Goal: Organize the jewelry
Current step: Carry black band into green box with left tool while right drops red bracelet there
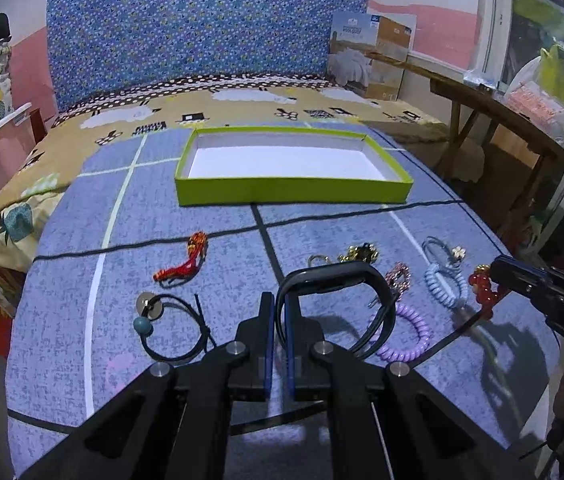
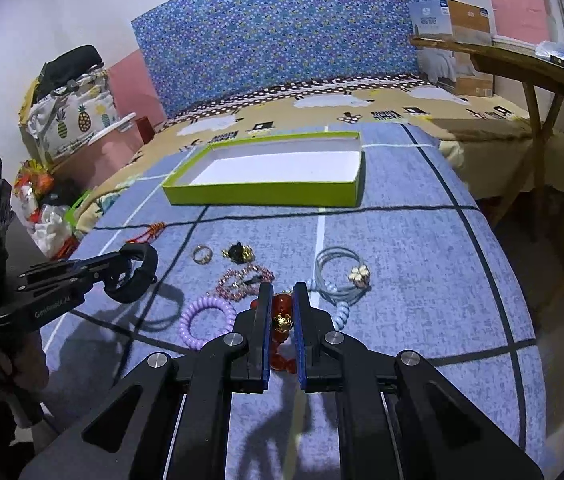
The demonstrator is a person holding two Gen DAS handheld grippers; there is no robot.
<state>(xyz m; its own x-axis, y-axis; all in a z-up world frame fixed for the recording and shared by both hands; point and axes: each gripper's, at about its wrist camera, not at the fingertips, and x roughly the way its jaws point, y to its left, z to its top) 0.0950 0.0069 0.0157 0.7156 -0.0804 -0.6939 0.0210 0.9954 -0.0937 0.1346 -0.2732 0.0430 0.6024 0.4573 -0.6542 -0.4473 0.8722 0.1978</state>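
Observation:
My left gripper (image 1: 280, 304) is shut on a black wristband (image 1: 336, 280) and holds it above the blue cloth; it also shows in the right wrist view (image 2: 137, 268). My right gripper (image 2: 282, 296) is shut on a red bead bracelet (image 2: 282, 312) with a gold charm, seen from the left wrist view (image 1: 486, 292) too. An empty green box (image 1: 294, 192) with a white inside stands farther back (image 2: 265, 194). Loose on the cloth lie a purple coil tie (image 1: 406, 332), a pale blue coil tie (image 1: 444, 280), a pink clip (image 2: 241, 278), a gold ring (image 2: 202, 255), a red shoe charm (image 1: 185, 264) and a black cord bracelet (image 1: 169, 328).
The cloth lies on a bed with a blue patterned headboard (image 1: 201, 36). A wooden table (image 1: 494, 108) stands to the right. A cardboard package (image 1: 370, 56) leans at the back right. Bags and clutter (image 2: 65, 116) sit on the left.

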